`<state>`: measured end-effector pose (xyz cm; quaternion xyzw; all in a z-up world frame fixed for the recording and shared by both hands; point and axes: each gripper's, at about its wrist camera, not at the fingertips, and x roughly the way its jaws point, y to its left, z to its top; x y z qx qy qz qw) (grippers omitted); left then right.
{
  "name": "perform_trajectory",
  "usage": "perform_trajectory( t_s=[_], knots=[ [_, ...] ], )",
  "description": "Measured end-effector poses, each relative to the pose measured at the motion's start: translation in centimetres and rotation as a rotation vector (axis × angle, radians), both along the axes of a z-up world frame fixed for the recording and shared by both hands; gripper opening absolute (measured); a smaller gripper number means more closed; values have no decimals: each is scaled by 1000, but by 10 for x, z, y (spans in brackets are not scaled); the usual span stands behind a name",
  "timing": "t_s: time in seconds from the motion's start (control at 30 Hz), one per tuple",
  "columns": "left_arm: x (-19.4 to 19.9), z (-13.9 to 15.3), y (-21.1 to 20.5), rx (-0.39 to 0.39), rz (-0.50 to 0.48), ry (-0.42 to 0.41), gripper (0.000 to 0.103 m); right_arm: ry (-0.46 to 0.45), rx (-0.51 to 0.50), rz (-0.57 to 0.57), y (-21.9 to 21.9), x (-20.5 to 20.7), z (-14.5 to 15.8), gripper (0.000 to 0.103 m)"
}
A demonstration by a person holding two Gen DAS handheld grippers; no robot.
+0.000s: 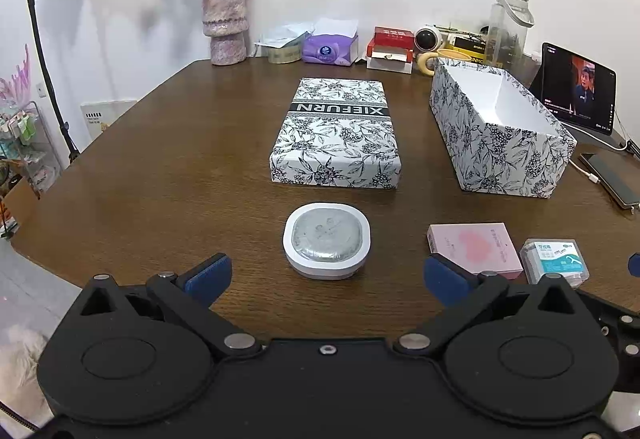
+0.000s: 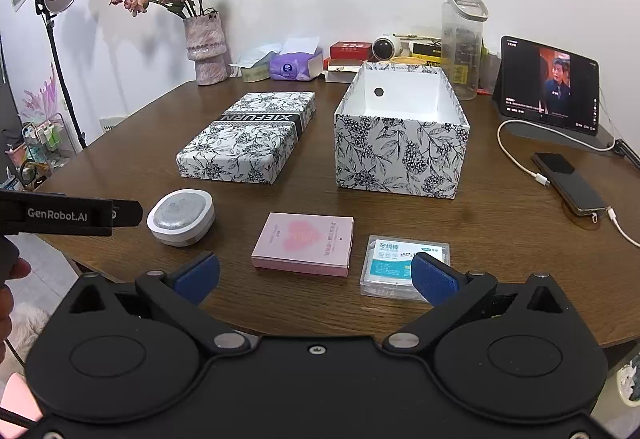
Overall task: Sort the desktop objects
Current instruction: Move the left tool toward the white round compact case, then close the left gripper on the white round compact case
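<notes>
We hold both tools at the near edge of the table (image 1: 160,159), each with its jaws spread wide and nothing between them. The left gripper (image 1: 327,277) is aligned on the white soap dish (image 1: 327,241), which sits directly ahead of its open fingers, so a straight advance should bracket it. The right gripper (image 2: 316,277) faces the pink card box (image 2: 304,243), just ahead and centred; the clear floss-pick box (image 2: 404,263) lies ahead to its right, partly behind the right fingertip, so we cannot tell whether they touch. Further ahead of the right tool stands the open floral box (image 2: 400,155), apparently empty, and we judge it to be the receptacle. Its lid (image 2: 248,139) rests beside it, ahead to the left, which leaves the opening free for loading. No item is sorted yet.
</notes>
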<state>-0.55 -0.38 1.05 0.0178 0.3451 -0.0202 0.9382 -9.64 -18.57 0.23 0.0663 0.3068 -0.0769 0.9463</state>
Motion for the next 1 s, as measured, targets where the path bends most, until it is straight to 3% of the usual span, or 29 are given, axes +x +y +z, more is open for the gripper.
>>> perform_trajectory(
  t_s=[0.4,0.67,1.0],
  knots=[
    [4,-2,-3,13,-11,11,103,9,3,3,-1,4,-1,103],
    [20,-7,-5,-3,-12,65,103,13,-5,17,-4,7,-2,103],
    [67,-26,-23,82,-38,106,103,17,-18,55,-16,14,-4,103]
  ],
)
